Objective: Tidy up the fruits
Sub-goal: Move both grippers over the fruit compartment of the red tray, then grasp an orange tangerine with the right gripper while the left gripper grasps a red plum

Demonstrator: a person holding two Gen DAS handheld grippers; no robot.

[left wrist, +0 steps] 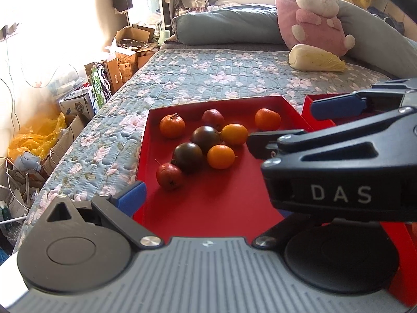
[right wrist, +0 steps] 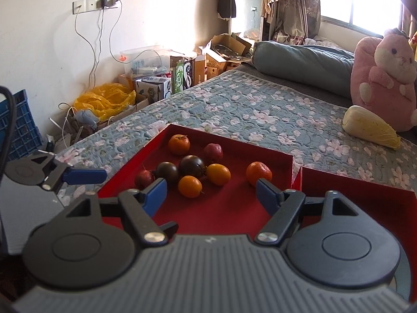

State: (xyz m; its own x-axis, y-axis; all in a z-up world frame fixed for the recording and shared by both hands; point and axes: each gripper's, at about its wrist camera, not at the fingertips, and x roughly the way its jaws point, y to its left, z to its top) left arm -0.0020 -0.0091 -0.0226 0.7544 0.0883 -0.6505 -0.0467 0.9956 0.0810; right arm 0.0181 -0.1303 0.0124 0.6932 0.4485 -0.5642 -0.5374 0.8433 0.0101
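Observation:
A red tray (left wrist: 208,208) (right wrist: 221,214) on the bed holds several fruits: orange mandarins (left wrist: 172,126) (right wrist: 259,173), yellow-orange fruits (left wrist: 221,156) (right wrist: 190,186), two dark tomatoes (left wrist: 187,155) (right wrist: 192,165) and small red fruits (left wrist: 169,176) (right wrist: 213,152). A second red tray (left wrist: 320,107) (right wrist: 365,198) sits to its right. My right gripper (right wrist: 211,191) is open and empty over the first tray's near part. It also shows in the left wrist view (left wrist: 294,122), crossing from the right. My left gripper is open; only its left finger (left wrist: 131,197) shows, at the tray's left edge.
The bed has a floral quilt (left wrist: 195,78) (right wrist: 260,109). A cabbage (left wrist: 315,58) (right wrist: 370,126), a pink plush toy (left wrist: 315,13) (right wrist: 383,78) and a grey bolster (left wrist: 224,26) lie at the back. Boxes and a yellow bag (right wrist: 104,100) clutter the floor on the left.

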